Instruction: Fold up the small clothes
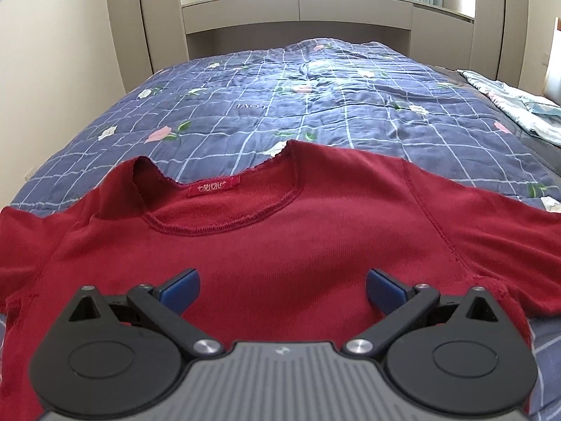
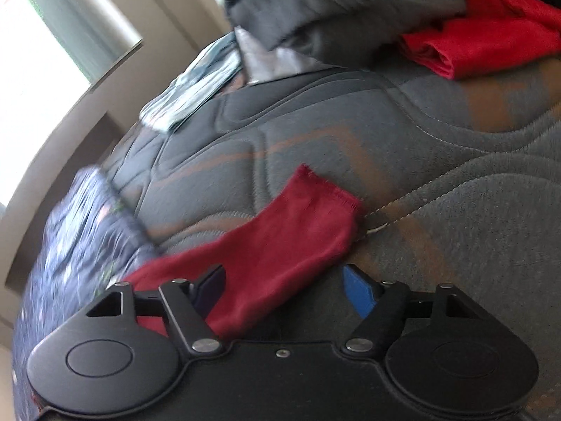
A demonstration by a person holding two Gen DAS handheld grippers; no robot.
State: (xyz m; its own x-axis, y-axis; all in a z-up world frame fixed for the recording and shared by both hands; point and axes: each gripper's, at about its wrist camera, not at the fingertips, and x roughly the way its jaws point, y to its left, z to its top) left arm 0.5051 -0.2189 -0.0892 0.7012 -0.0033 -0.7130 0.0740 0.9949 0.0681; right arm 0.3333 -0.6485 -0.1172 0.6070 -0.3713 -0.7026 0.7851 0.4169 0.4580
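A dark red long-sleeved top [image 1: 280,238] lies spread flat on the blue checked quilt [image 1: 280,105], collar and label toward the far side. My left gripper [image 1: 282,289] hovers over its chest, open, with nothing pinched between its blue pads. In the blurred right wrist view, the top's sleeve [image 2: 280,235] stretches across the grey mattress [image 2: 455,228], cuff pointing up and to the right. My right gripper [image 2: 284,293] stands open astride the sleeve, its left finger over the cloth and its right finger beside it.
A bright red garment [image 2: 484,45] and a dark grey heap of cloth [image 2: 315,17] lie further along the mattress. A pale blue bundle [image 1: 519,105] sits at the bed's right edge. A headboard shelf and a window close off the far end.
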